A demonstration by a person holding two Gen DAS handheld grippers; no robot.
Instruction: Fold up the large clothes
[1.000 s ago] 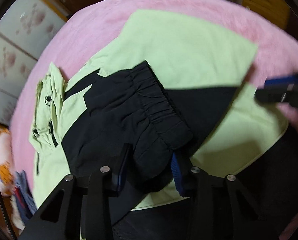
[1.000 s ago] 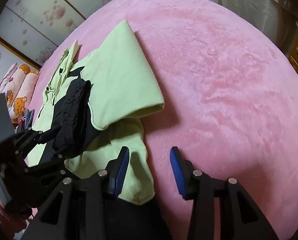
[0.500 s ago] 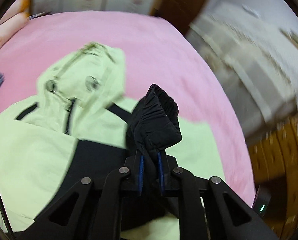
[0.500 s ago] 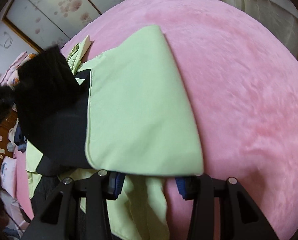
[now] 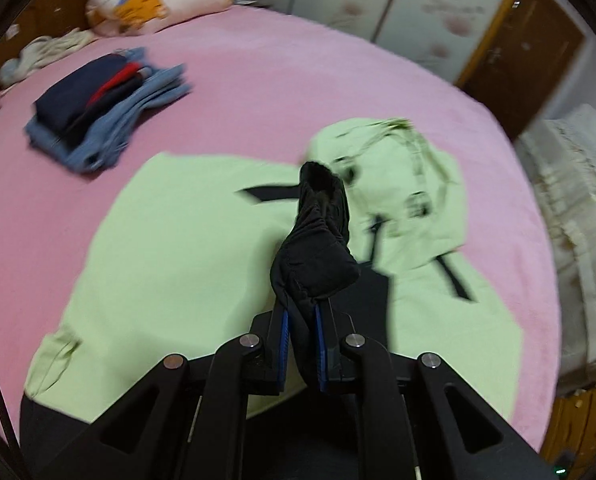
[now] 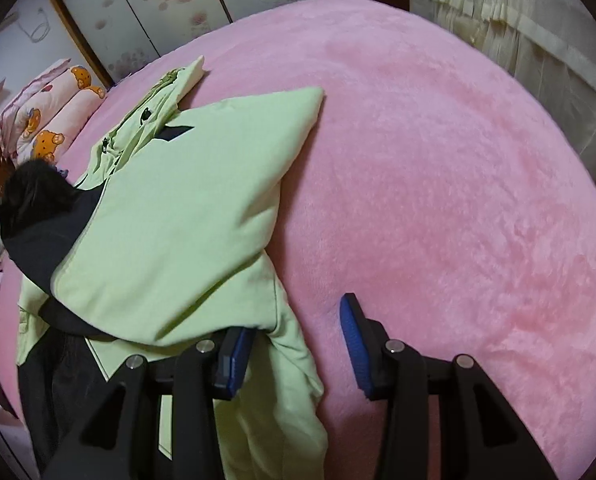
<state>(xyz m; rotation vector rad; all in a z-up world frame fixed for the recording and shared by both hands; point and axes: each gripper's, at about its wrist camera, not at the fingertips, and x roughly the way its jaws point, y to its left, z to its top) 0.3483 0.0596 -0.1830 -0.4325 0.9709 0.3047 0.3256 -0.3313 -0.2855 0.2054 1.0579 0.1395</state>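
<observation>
Black gathered fabric, the cuff [image 5: 316, 240] of the jacket's sleeve, is what we have pinched in the left gripper [image 5: 300, 346], whose blue pads are closed hard on it with the cloth bunching up above them. We hold it raised over the pale green jacket [image 5: 186, 240], which lies spread on the pink bed cover [image 5: 258, 92] with its hood [image 5: 414, 184] toward the far right in the left view. Our right gripper [image 6: 294, 352] is wide open and holds nothing; its left pad sits against the jacket's near edge, its right pad over bare cover.

We judge the main risk to be the cuff slipping out, since we grip only a thick wad of elastic and the sleeve's weight hangs from it. A pull across the body could also drag the folded green panel [image 6: 186, 208] out of line, because nothing pins it down while our right gripper is open. Motion blur in the left view hints at speed, which would worsen both.

We see no containers. At the far left of the bed, a stack of folded clothes [image 5: 98, 108] rests loose on the cover, well apart from the jacket, and rolled bedding [image 5: 158, 0] lies beyond it.
</observation>
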